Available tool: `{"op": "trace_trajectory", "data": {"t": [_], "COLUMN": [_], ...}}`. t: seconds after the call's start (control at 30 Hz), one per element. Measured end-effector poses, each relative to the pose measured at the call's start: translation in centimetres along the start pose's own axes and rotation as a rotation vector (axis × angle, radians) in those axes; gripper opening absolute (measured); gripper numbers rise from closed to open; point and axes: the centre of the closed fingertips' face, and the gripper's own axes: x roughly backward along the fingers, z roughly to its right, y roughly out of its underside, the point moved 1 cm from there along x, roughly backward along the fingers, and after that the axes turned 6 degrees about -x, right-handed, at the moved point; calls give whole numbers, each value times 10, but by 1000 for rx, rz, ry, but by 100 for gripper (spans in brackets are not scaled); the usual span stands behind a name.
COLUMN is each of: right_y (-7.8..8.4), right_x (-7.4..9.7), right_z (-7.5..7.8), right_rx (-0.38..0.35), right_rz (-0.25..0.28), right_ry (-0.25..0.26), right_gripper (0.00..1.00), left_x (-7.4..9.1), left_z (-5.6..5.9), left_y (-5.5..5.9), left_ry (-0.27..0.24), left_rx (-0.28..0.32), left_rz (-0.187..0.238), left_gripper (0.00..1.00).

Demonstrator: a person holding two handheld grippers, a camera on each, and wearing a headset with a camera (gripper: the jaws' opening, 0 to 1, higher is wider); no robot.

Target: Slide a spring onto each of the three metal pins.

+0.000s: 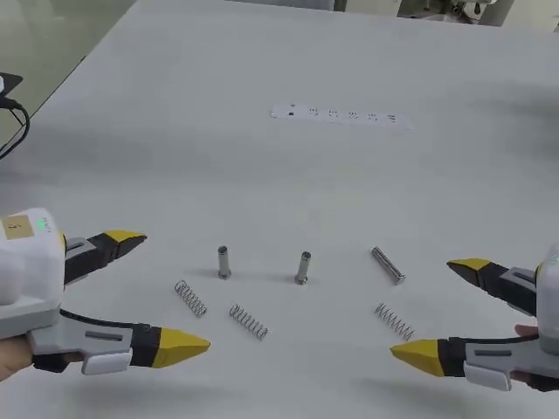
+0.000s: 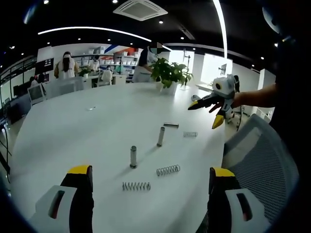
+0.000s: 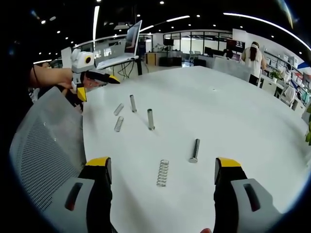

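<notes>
We hold both grippers low over the white table (image 1: 262,175), one at each side, tips pointing inward toward each other. The left gripper (image 1: 175,292) has its jaws spread wide and holds nothing. The right gripper (image 1: 422,307) is likewise spread and empty. Between them, the left pin (image 1: 224,262) and the middle pin (image 1: 303,268) stand upright, and the right pin (image 1: 388,265) lies on its side. The first spring (image 1: 190,298) and second spring (image 1: 248,321) lie flat near the left gripper's tips. The third spring (image 1: 394,321) lies just beside the right gripper, near the lying pin. All three springs lie apart from the pins.
</notes>
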Motion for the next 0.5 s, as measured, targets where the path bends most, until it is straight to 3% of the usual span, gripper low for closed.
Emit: {"op": "trace_trajectory", "data": {"t": [0.27,0.5], "right_y": [-1,-11], "right_x": [-4,-13], "right_z": [0,-3], "right_rx": [0,47], "right_rz": [-17,-36], "right_ry": [-14,-37], "right_gripper": [87,84], "left_x": [3,4], "left_z": [-3,-3], "left_y": [1,0], "left_ry": [-7,-14], "left_rx": [0,0], "left_rz": [-5,-1], "left_gripper": [97,96]}}
